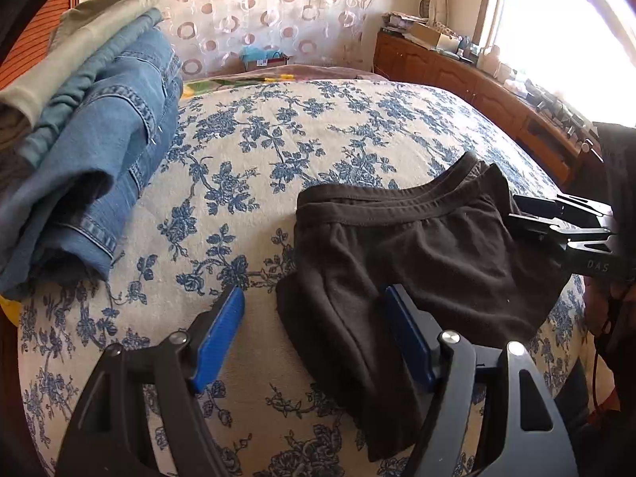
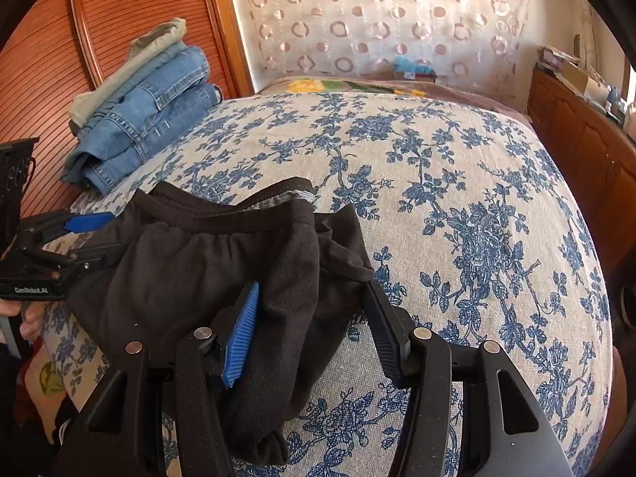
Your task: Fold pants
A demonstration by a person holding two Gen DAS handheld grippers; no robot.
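Note:
Black pants (image 1: 421,254) lie folded on the floral bedspread (image 1: 278,139), waistband toward the far side. My left gripper (image 1: 314,294) is open. Its left blue pad is over bare bedspread, its right pad over the cloth, and the pants' left edge lies loose between them. In the right wrist view the pants (image 2: 190,262) bunch at their right end. My right gripper (image 2: 312,286) is open around that bunched fold, which hangs slack between the pads. The left gripper (image 2: 115,232) shows at the pants' far left end, the right gripper (image 1: 512,210) at their right end.
A stack of folded jeans and other garments (image 1: 99,139) (image 2: 151,111) sits at the bed's far left corner. A wooden cabinet (image 1: 477,79) with clutter runs along the right wall under the window. A slatted wooden door (image 2: 59,59) stands behind the stack.

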